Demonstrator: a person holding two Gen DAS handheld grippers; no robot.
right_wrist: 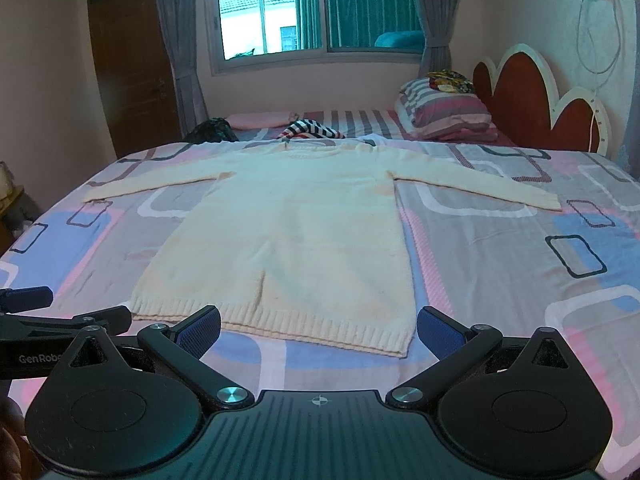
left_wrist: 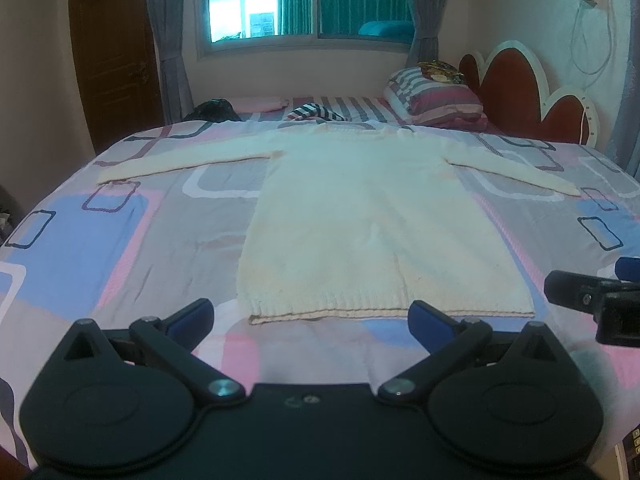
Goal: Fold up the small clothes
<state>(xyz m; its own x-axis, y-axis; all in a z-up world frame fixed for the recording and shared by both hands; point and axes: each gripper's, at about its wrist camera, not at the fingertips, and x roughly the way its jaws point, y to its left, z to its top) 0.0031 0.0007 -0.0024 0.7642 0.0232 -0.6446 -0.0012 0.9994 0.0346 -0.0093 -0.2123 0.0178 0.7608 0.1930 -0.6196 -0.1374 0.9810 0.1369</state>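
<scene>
A cream knitted sweater [left_wrist: 376, 216] lies flat and face-up in the middle of the bed, its ribbed hem [left_wrist: 392, 314] nearest the cameras at 6 o'clock and its neckline pointing away toward 12 o'clock. Both long sleeves are stretched straight out, the left sleeve [left_wrist: 176, 162] reaching toward 9 o'clock and the right sleeve [left_wrist: 516, 172] toward 3 o'clock, so the garment forms a broad T on the patterned bedspread [left_wrist: 120, 248], a sheet of grey, pink and blue blocks with outlined rectangles. The left gripper [left_wrist: 312, 320] hovers just short of the hem with its blue-padded fingers [left_wrist: 192, 318] spread wide and nothing between them; in its own view the hem sits between the two fingertips but the pads do not touch the knit. The right gripper [right_wrist: 319, 326] is likewise released, jaws wide apart and empty, poised near the hem's right half, and it also shows at the 3 o'clock edge of the left wrist view. Beyond the neckline, at 12 o'clock, a striped garment [left_wrist: 316, 112] is bunched up, with a dark bundle of cloth [left_wrist: 212, 111] to its left and a folded pink cloth [left_wrist: 260, 104] between them. At about 1 o'clock striped pillows [left_wrist: 436, 100] are stacked against a red scalloped headboard [left_wrist: 516, 92], with a small patterned item [left_wrist: 440, 72] on top. A window [left_wrist: 304, 0] with grey curtains fills the far wall, and a brown wooden door [left_wrist: 112, 52] stands at 10 o'clock.
</scene>
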